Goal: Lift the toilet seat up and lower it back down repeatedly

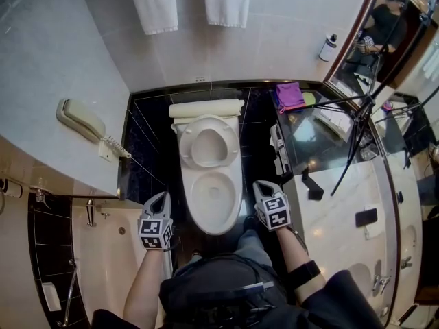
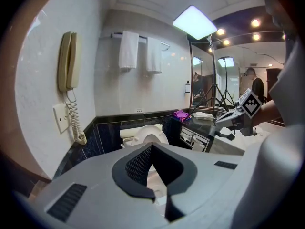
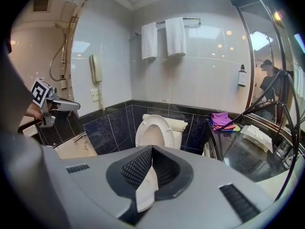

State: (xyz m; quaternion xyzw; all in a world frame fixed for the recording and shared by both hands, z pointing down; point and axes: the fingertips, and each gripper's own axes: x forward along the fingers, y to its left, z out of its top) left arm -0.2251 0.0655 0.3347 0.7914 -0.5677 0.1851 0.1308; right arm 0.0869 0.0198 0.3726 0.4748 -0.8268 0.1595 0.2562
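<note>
head: steeply down | gripper views: forward (both share toilet (image 1: 209,180))

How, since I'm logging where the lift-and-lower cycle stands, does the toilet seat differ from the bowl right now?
The toilet seat stands raised at the back of the toilet, while the bowl lies level and uncovered in front of it. The toilet seat is a thin ring, whereas the bowl is a deep basin. In the head view the bowl looks longer than the upturned seat. Both are white and oval.

Two white towels (image 1: 154,2) hang on the wall (image 1: 288,26); a purple cloth (image 1: 290,94) lies on the counter (image 1: 315,139)
</note>
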